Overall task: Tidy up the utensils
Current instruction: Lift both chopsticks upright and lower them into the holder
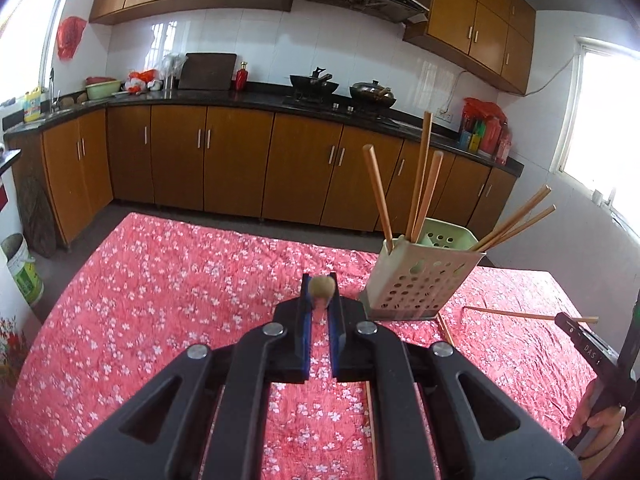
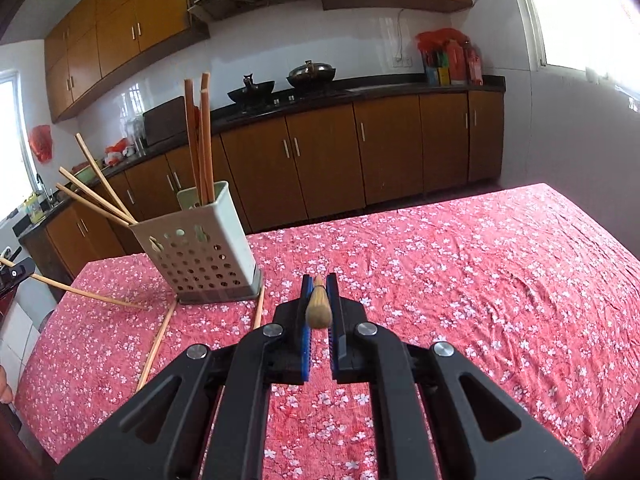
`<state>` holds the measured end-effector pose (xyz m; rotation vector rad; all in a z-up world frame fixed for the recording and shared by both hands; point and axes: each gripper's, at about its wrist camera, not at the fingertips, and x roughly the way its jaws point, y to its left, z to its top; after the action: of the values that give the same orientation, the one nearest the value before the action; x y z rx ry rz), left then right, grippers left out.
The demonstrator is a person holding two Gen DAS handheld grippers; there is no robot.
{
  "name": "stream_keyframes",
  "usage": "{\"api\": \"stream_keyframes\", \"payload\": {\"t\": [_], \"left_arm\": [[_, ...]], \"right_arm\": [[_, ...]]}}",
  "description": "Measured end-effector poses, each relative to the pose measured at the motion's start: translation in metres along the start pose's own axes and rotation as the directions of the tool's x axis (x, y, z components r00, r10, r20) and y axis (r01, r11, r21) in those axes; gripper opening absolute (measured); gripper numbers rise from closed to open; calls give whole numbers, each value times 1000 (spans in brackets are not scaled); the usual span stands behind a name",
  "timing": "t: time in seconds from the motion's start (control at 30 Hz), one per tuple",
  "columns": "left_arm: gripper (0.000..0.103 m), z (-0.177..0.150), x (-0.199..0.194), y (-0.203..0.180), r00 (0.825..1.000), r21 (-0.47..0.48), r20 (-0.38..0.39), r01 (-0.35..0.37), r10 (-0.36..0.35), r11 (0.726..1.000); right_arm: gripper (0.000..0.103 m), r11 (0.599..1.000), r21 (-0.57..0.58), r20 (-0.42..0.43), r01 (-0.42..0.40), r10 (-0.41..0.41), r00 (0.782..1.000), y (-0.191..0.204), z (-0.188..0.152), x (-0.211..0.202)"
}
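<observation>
both grippers pinch chopsticks end-on: left gripper (image 1: 320,300) holds one, right gripper (image 2: 319,300) another. loose chopsticks (image 2: 156,346) lie on the counter (image 2: 460,280) beside the holder (image 2: 196,248); its leaning sticks could deflect an insertion and tip it.

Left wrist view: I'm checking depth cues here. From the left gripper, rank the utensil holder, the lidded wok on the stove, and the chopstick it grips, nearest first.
From the left gripper:
1. Held chopstick, clamped end-on between its fingers.
2. Utensil holder, just ahead to the right on the tablecloth.
3. Lidded wok, far back on the stove counter across the kitchen.
</observation>
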<state>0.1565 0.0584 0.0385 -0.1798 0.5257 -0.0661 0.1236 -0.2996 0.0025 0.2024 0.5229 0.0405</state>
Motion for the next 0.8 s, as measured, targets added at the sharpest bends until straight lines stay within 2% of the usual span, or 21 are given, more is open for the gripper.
{"api": "stream_keyframes", "payload": {"t": [0.13, 0.3, 0.43, 0.67, 0.8], "left_arm": [[8, 7, -2, -2, 1000, 10, 11, 5, -5, 1000], [8, 24, -17, -10, 998, 35, 60, 29, -31, 999], [8, 41, -29, -22, 993, 55, 98, 61, -66, 997], [8, 77, -40, -53, 974, 66, 191, 111, -122, 992], [8, 108, -43, -71, 947, 40, 289, 135, -141, 990]], "right_arm": [[7, 1000, 7, 24, -18, 18, 1000, 3, 10, -3], [7, 997, -4, 64, -79, 79, 995, 17, 33, -15], [7, 988, -27, 112, -149, 151, 982, 36, 52, -29], [7, 969, -85, 234, -233, 247, 940, 72, 87, -51], [7, 967, -76, 335, -243, 254, 907, 83, 113, -55]]}}
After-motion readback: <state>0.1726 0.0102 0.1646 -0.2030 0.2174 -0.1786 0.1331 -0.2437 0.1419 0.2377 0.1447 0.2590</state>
